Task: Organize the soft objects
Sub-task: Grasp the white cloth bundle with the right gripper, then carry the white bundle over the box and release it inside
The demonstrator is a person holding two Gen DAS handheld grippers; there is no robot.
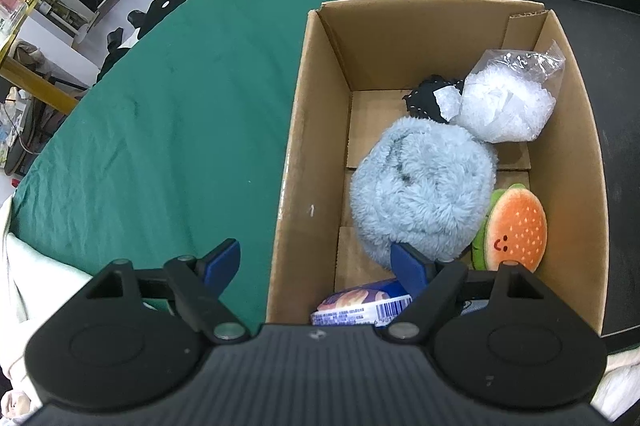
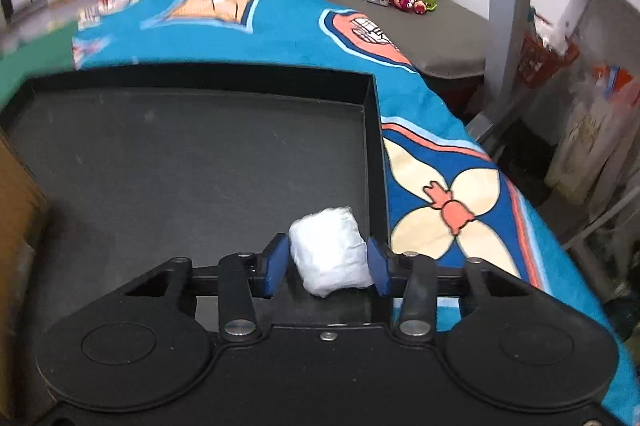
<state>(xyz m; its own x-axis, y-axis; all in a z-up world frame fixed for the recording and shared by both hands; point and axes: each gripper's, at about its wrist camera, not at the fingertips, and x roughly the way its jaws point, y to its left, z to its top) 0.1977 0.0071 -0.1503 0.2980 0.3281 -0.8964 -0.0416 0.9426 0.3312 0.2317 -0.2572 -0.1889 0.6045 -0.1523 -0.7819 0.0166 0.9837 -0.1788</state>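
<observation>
Two grippers work side by side over a green cloth (image 1: 152,113) and a patterned blue rug (image 2: 280,17). Furthest left, the left gripper (image 1: 320,262) hangs spread wide with nothing between its blue pads, straddling the near left wall of the cardboard box (image 1: 304,145); inside lie a fluffy pale-blue plush (image 1: 420,193), a burger plush (image 1: 516,230) with a small smiling face, a clear bag of white stuff (image 1: 504,105), a dark item (image 1: 428,93) and a blue packet (image 1: 368,306) whose barcode shows but whose print is too small to read. To the right, in the black tray (image 2: 200,165), the white soft wad (image 2: 330,250) sits between the fingers of the right gripper (image 2: 328,266), in the tray's near right corner. Its pads look to be touching both sides of the wad, so I judge it gripped. The box lies left of that hand, so the carry would go leftward
</observation>
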